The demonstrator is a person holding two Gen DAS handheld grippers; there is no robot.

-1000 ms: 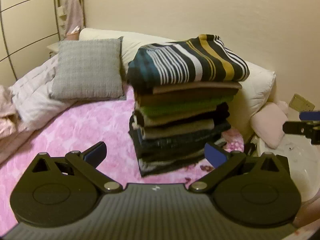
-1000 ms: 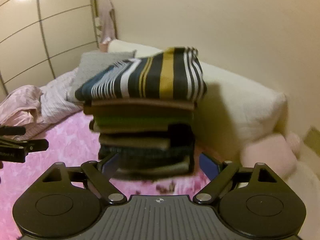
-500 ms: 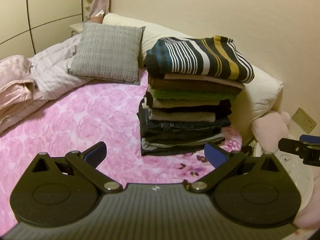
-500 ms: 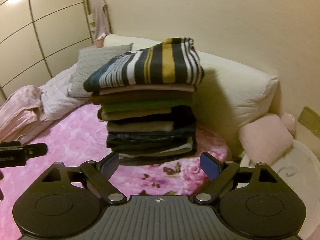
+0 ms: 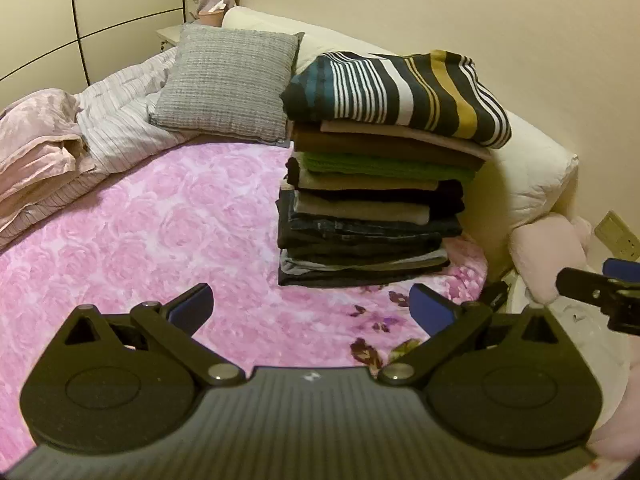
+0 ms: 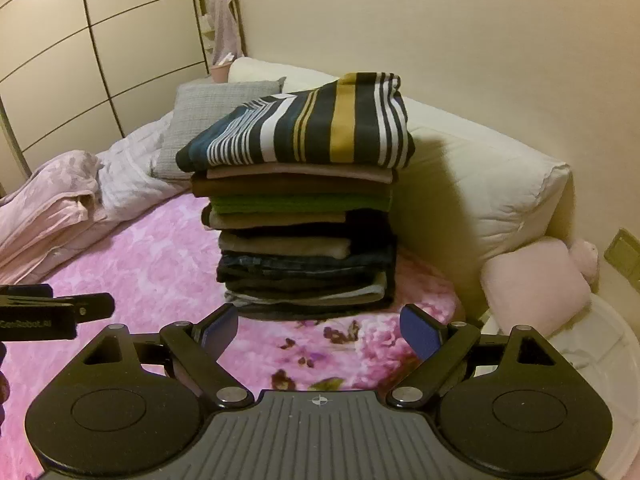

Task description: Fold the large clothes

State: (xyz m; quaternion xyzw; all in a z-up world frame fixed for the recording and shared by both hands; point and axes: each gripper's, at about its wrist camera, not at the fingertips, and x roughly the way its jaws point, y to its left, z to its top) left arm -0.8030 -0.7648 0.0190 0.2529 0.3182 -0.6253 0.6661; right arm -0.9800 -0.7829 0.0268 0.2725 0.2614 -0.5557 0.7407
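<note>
Left tool (image 5: 310, 308): blue-padded fingers spread wide, released, nothing between them; hovers over the pink floral bedspread (image 5: 140, 232) at lower centre of the left wrist view.
Right tool (image 6: 320, 330): fingers likewise spread apart and empty; sits low centre in the right wrist view, facing the base of the clothes stack.
Cross-view: the right tool's tip enters at the right edge of the left wrist view; the left tool's tip enters at the left edge of the right wrist view.
Stack of folded clothes (image 5: 372, 208): stands on the bedspread, centre right of the left wrist view, upright with slightly uneven edges; apart from both tools.
Striped garment (image 5: 400, 94): top of the stack, folded, dark with white and mustard stripes; overhangs the layers below on the right.
Lower layers: beige, brown, green, tan, black and denim pieces, all folded flat.
White bolster (image 5: 532, 168): behind the stack, along the wall.
Grey cushion (image 5: 228, 84): upper centre left, leaning on the bolster, just beside the stack.
Pink cushion (image 6: 536, 284): right of the stack, below the bolster's end.
Crumpled bedding (image 5: 60, 140): left edge, pink and striped.
</note>
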